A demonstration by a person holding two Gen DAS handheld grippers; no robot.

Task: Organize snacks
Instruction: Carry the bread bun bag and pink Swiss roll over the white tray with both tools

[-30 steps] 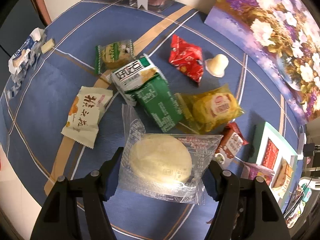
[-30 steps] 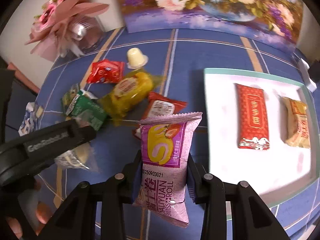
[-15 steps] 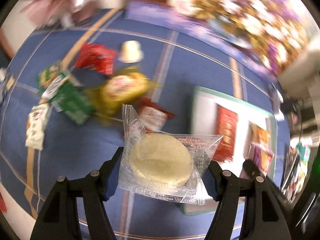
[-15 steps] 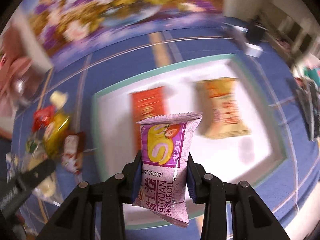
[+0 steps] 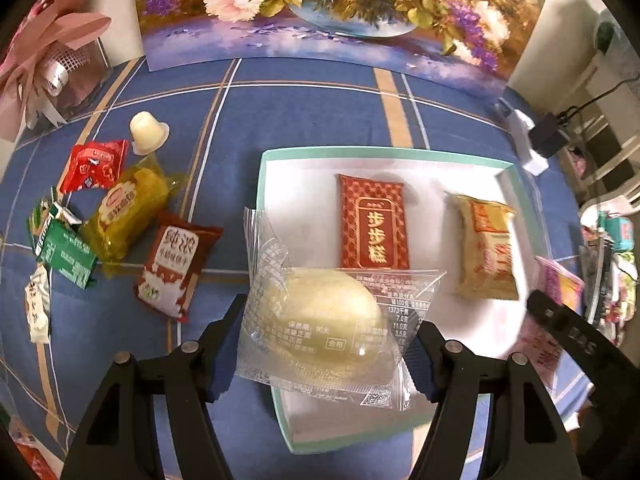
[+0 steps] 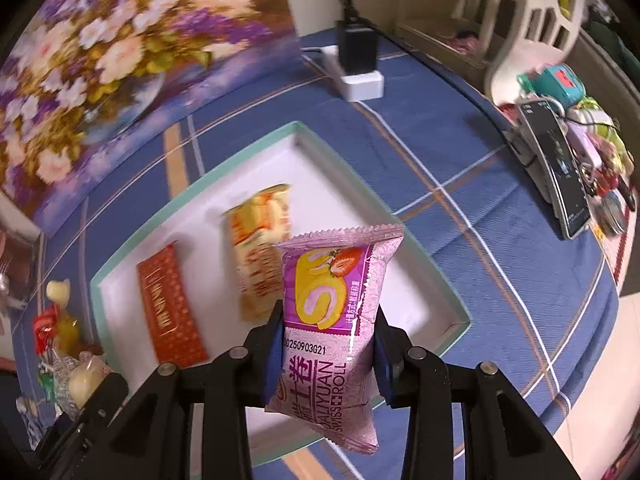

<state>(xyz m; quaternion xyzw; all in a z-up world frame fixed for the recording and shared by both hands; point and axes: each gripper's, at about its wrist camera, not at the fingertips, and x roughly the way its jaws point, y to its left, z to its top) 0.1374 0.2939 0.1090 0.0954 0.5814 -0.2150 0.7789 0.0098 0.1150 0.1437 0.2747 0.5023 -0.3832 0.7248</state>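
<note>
My left gripper (image 5: 324, 348) is shut on a clear-wrapped pale round cake (image 5: 328, 320), held over the near left corner of the white tray with a teal rim (image 5: 260, 184). My right gripper (image 6: 326, 354) is shut on a purple Swiss roll packet (image 6: 332, 312), held above the tray's right part (image 6: 460, 316). In the tray lie a red packet (image 5: 374, 222) and an orange-yellow packet (image 5: 486, 252). The right gripper (image 5: 568, 324) shows at the right edge of the left wrist view.
Left of the tray on the blue checked cloth lie a brown packet (image 5: 174, 264), a yellow packet (image 5: 128, 206), a red packet (image 5: 94, 164), a green carton (image 5: 64, 254) and a jelly cup (image 5: 146, 132). A flower painting (image 5: 340, 8) stands behind. A power strip (image 6: 356, 76) and a phone (image 6: 560, 176) lie to the right.
Both grippers have swung right from the snack pile to over the tray, each keeping its packet.
</note>
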